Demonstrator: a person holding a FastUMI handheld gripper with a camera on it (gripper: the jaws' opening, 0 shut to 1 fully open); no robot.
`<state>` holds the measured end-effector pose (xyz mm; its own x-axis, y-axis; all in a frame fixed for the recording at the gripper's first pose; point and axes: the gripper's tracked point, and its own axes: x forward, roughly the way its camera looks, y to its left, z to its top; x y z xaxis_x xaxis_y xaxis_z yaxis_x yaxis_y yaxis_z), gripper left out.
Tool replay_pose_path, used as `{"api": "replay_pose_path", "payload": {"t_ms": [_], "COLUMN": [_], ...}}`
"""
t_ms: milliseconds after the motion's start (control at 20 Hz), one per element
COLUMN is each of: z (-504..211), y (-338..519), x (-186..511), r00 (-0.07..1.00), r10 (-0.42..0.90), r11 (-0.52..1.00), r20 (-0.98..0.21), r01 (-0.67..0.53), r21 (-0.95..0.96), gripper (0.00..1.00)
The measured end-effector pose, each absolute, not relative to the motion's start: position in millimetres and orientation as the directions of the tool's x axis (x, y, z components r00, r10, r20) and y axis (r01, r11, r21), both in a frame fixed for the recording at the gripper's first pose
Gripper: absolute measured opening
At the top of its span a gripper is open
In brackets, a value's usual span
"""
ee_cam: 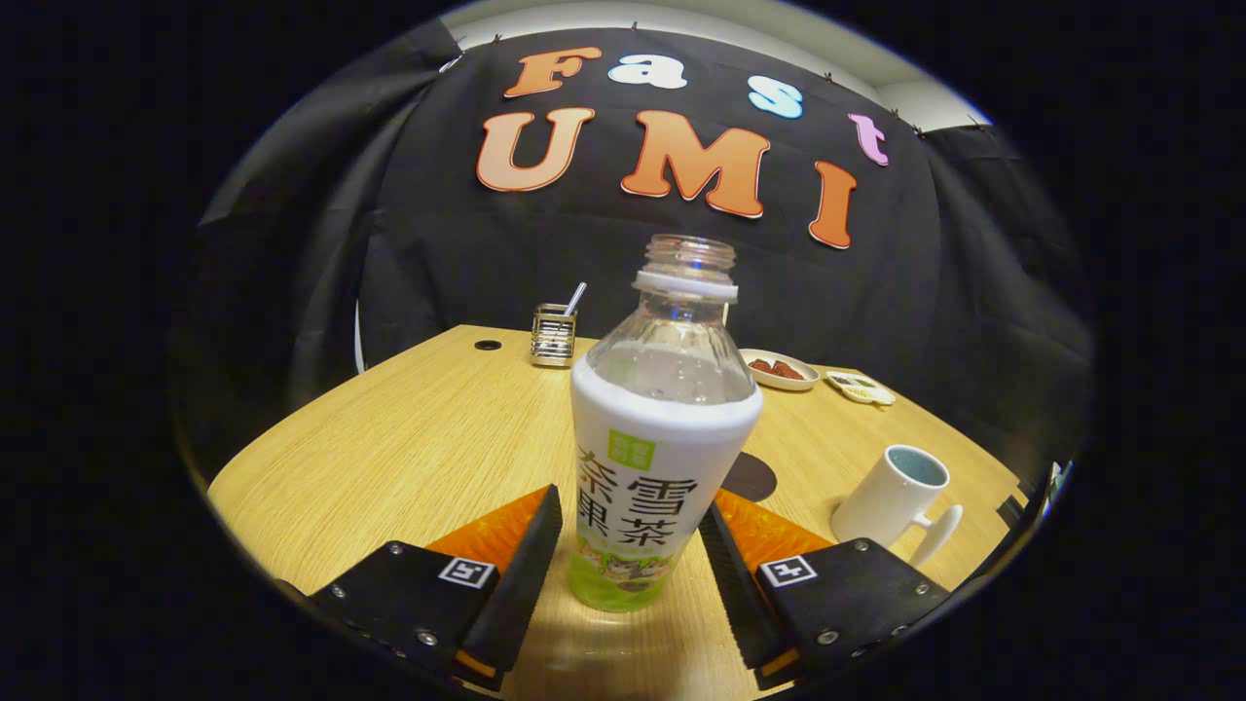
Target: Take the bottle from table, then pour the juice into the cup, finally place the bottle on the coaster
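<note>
A clear plastic bottle (654,458) with a white and green label stands upright on the wooden table (409,438), its cap off. It sits between the two fingers of my gripper (631,555). The fingers are spread, each with a small gap to the bottle's sides, so the gripper is open. A white cup (891,501) with a pale blue inside stands to the right, beyond the right finger, handle toward me. A dark round coaster (751,477) lies on the table just behind the bottle, partly hidden by it.
At the table's far side stand a small metal holder (553,336) with a straw-like stick, a shallow dish (782,371) of reddish food, and a second small dish (861,387). A dark hole (488,345) sits near the far left corner.
</note>
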<state>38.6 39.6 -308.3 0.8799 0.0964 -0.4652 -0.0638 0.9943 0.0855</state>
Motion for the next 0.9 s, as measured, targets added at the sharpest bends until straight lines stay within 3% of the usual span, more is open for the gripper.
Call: {"api": "replay_pose_path", "payload": {"t_ms": [150,400,900], "z": [-307.6,-305.5,-267.0], "y": [42.9,41.3,41.0], "x": [38.9,41.4,55.7], "r00": [0.877,0.872,0.889], "r10": [0.143,0.188,0.324], "r11": [0.983,0.966,0.773], "r20": [-0.458,-0.452,-0.323], "r01": [-0.07,-0.079,-0.052], "r21": [0.172,0.248,0.632], "gripper": [0.65,0.6,0.58]}}
